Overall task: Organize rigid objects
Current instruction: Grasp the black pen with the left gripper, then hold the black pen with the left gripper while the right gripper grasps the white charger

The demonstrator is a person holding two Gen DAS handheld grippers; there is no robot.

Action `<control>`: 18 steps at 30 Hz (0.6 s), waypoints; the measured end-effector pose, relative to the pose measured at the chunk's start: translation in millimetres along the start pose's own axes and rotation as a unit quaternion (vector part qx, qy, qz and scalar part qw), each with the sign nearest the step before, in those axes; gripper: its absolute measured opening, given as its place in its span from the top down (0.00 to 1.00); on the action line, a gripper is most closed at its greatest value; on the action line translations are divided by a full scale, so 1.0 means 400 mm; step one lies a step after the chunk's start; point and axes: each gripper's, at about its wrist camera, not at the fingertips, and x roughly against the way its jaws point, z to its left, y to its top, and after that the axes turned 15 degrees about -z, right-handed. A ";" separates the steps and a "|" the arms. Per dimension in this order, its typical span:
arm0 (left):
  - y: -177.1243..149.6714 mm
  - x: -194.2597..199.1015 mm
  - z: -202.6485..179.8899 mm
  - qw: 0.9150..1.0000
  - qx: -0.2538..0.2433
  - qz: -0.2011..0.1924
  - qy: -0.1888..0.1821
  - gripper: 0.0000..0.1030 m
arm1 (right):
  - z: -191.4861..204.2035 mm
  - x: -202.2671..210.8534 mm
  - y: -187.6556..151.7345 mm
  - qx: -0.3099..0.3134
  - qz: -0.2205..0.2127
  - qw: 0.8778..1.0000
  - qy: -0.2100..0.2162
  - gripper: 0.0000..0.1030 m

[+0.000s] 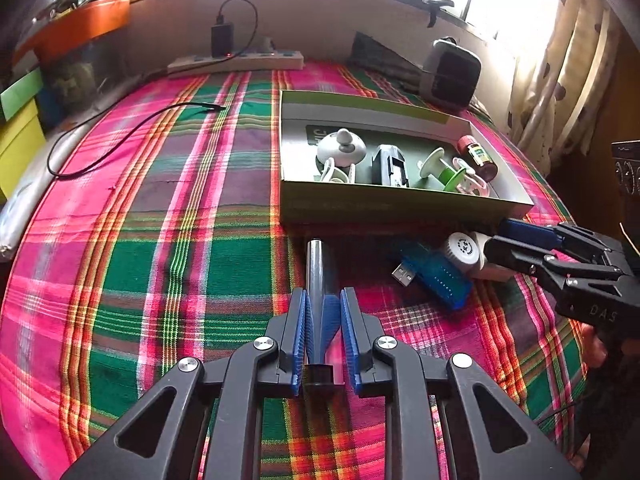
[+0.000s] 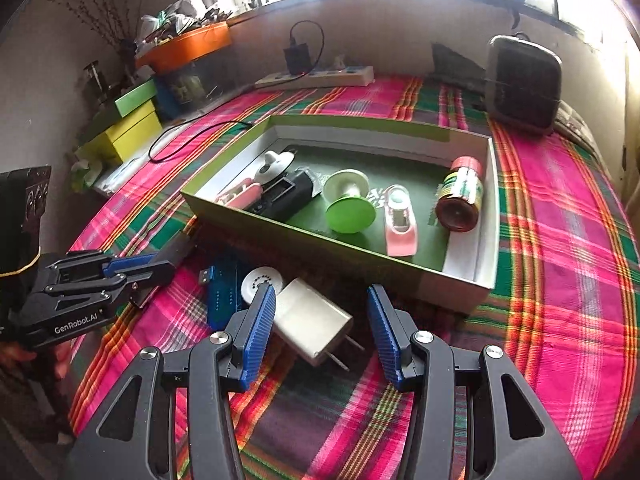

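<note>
A green open box [image 1: 400, 200] [image 2: 352, 252] on the plaid cloth holds a white lid, a black block, a green spool [image 2: 350, 206], a pink clip and a brown jar [image 2: 460, 200]. In front of it lie a blue USB stick [image 1: 436, 276] [image 2: 222, 296], a white round piece [image 1: 462, 250] [image 2: 260, 282] and a white charger plug [image 2: 310, 326]. My left gripper [image 1: 323, 308] is shut on a dark metal cylinder [image 1: 316, 268] and shows in the right wrist view [image 2: 160, 268]. My right gripper [image 2: 322, 300] is open around the charger plug and shows in the left wrist view [image 1: 496, 236].
A power strip [image 1: 236, 62] with a black adapter lies at the back wall. A black cable [image 1: 120, 140] trails over the cloth at left. A dark speaker [image 2: 522, 84] stands at back right. Yellow and green boxes [image 2: 128, 128] stand at left.
</note>
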 end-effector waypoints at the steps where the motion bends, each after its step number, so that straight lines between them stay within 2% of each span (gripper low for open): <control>1: 0.000 0.000 0.000 1.000 0.001 0.000 0.000 0.82 | 0.002 -0.002 -0.002 0.000 0.002 1.000 0.006 0.53; 9: 0.001 0.000 0.001 1.000 0.004 0.000 -0.006 0.82 | 0.016 0.002 -0.013 0.009 0.014 1.000 0.020 0.53; 18: 0.002 -0.002 0.003 1.000 0.006 0.000 -0.008 0.82 | 0.061 0.015 -0.039 0.056 0.030 0.998 0.026 0.53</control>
